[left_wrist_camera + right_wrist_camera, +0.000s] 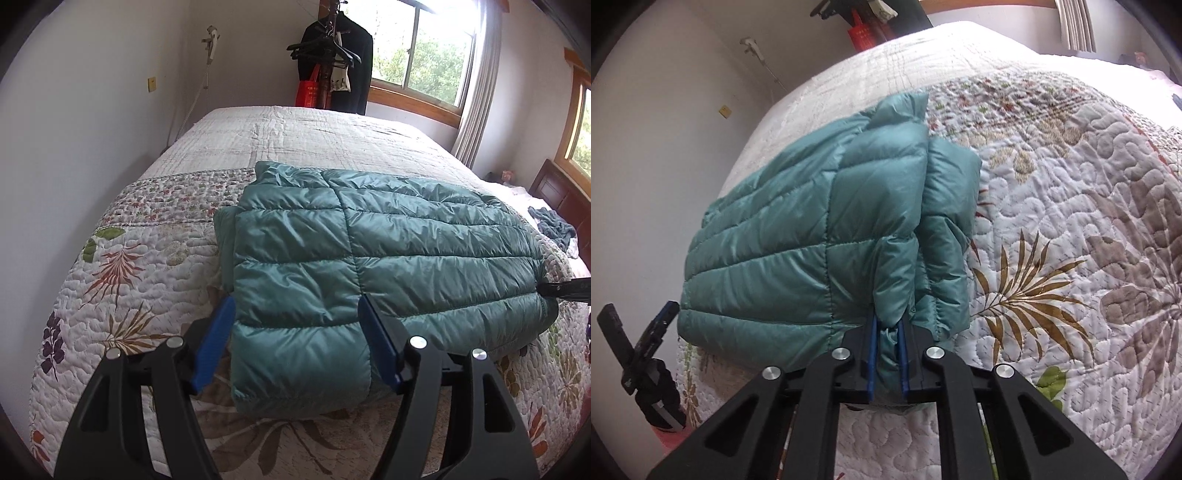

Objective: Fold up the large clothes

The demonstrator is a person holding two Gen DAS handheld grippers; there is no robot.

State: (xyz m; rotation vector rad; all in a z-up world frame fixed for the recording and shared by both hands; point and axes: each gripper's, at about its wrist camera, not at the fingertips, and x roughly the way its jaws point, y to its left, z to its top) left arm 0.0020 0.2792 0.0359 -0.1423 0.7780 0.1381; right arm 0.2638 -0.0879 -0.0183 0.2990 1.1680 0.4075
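Teal puffer jacket (373,258) lies folded on the quilted bedspread (140,266); left gripper (297,343) gapes wide around its corner, right gripper (886,334) pinches its hem.

Teal quilted down jacket (369,266), puffy and shiny, stitched in horizontal baffles. Folded into a thick rectangular bundle, collar end farthest from the near bed edge. Lying flat on the floral quilted bedspread (129,280), near the bed's edge, with one folded layer (945,229) sticking out along one side.
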